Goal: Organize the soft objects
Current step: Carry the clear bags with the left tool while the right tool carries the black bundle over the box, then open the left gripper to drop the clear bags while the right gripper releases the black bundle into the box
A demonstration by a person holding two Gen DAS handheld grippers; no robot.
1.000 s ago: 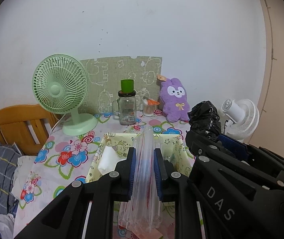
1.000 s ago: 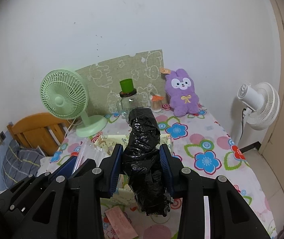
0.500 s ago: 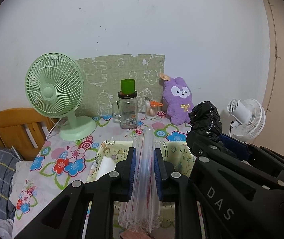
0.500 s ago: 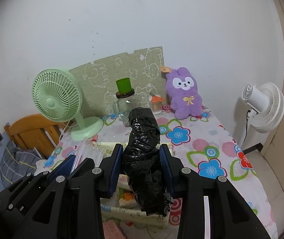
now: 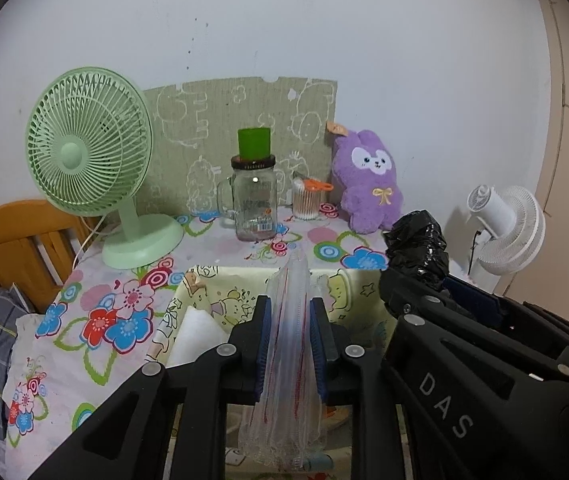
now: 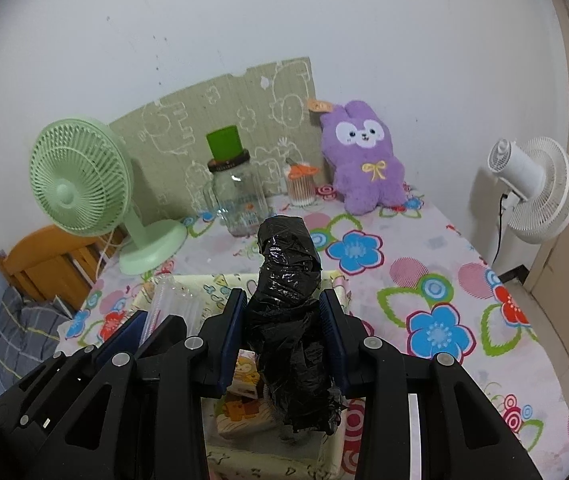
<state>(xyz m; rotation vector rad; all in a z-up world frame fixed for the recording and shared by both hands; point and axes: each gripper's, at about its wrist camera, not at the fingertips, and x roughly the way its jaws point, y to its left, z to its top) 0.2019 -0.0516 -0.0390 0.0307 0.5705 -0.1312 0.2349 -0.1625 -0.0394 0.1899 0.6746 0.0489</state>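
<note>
Both jaws grip bags, clear bag [image 5: 290, 344] left w/ jaws just easing, black bag [image 6: 290, 320] right, over basket [image 5: 204, 280].

Clear bags [image 5: 293, 344], black bag [image 6: 290, 320] upright above bin [image 5: 204, 280].

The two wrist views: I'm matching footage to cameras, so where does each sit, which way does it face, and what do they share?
Left wrist view: on the left tongs, facing the wall across the table; its fingers grip a clear bag roll, right tongs alongside.
Right wrist view: on the right tongs, same heading; they clamp a black bag bundle.
Shared: green fan, purple plush, fabric bin.
</note>
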